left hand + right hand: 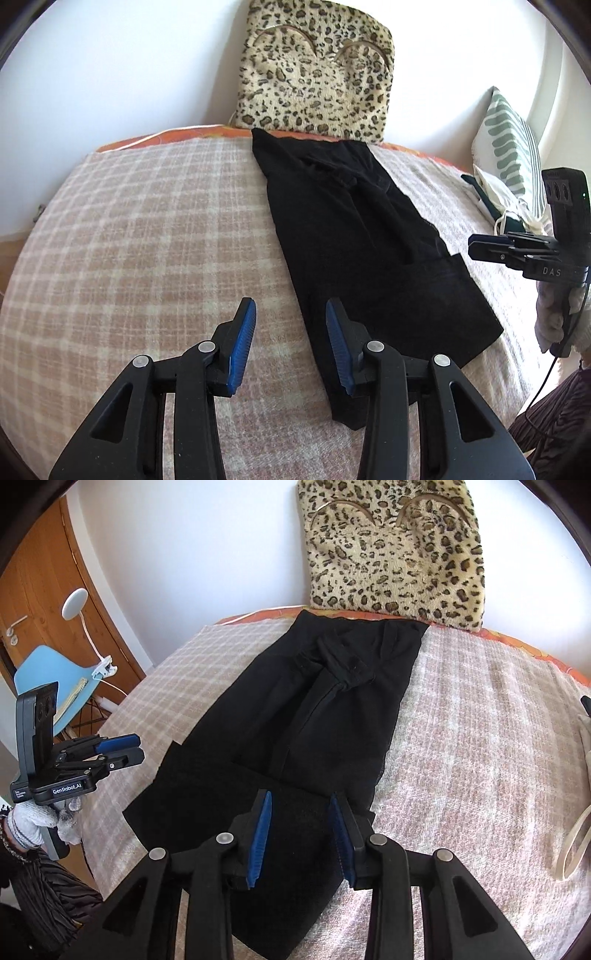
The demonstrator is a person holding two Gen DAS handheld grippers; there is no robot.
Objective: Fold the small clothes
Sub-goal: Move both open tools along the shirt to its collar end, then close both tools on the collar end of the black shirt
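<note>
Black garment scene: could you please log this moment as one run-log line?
black garment: partly folded, flat on checked blanket | left gripper: open, empty | right gripper: open, empty, over near fold

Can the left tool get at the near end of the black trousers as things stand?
Probably yes. The left tool hangs open just above the near end of the black trousers, nothing lies between, and the right tool is off to the side.

A leopard-print cushion leans on the wall behind the checked blanket.

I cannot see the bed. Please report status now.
Left gripper open, empty. Right gripper open, empty, above black garment. Garment partly folded on checked blanket. Nothing in the way.
</note>
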